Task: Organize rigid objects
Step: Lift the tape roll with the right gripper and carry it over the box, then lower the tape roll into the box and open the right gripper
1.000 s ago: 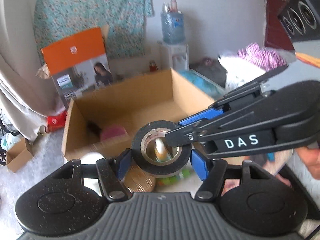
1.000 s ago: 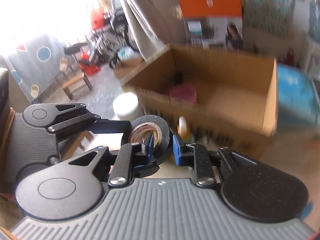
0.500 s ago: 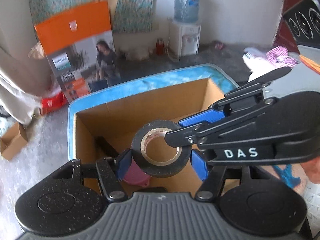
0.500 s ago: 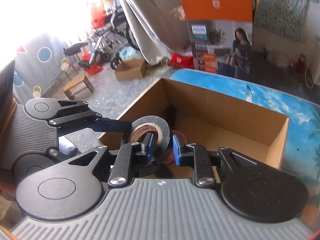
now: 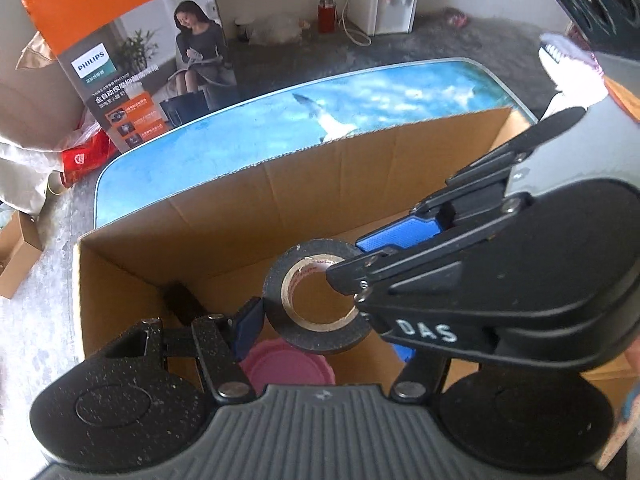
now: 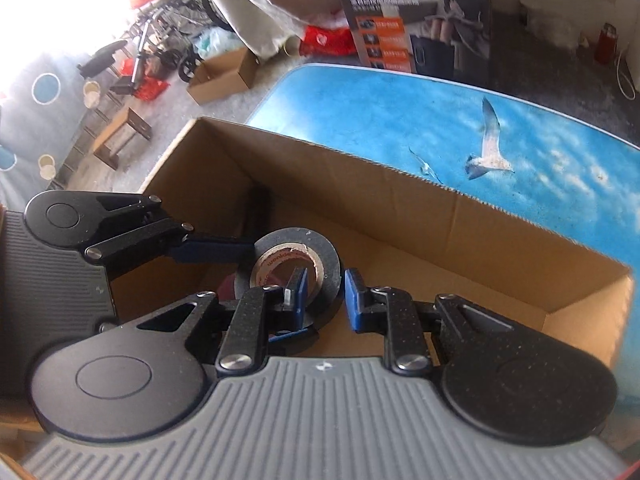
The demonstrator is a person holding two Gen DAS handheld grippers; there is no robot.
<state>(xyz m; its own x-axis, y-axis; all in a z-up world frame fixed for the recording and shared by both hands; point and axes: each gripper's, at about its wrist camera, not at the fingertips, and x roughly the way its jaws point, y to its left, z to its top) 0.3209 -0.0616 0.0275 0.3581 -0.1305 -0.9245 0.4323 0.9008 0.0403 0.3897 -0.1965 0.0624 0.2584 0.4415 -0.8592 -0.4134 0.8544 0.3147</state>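
A black tape roll (image 5: pixel 320 334) with a tan core is held in the air above the open cardboard box (image 5: pixel 360 168). My left gripper (image 5: pixel 324 328) is shut on the roll across its outer rim. My right gripper (image 6: pixel 325 292) is shut on the roll's wall, one finger through its core and one outside. The roll also shows in the right wrist view (image 6: pixel 330 256), and the box shows there too (image 6: pixel 440 216). Inside the box lie a pink round lid (image 5: pixel 288 368) and a black object (image 5: pixel 180 300).
The box stands on a blue table top with a seagull print (image 5: pixel 280 120). An orange Philips carton (image 5: pixel 132 52) stands behind the table. A small open cardboard box (image 6: pixel 224 74) and a stool (image 6: pixel 124 132) are on the floor at the left.
Both grippers have carried the tape roll forward and up, from in front of the box's near wall to above its inside. The grip on the roll is unchanged.
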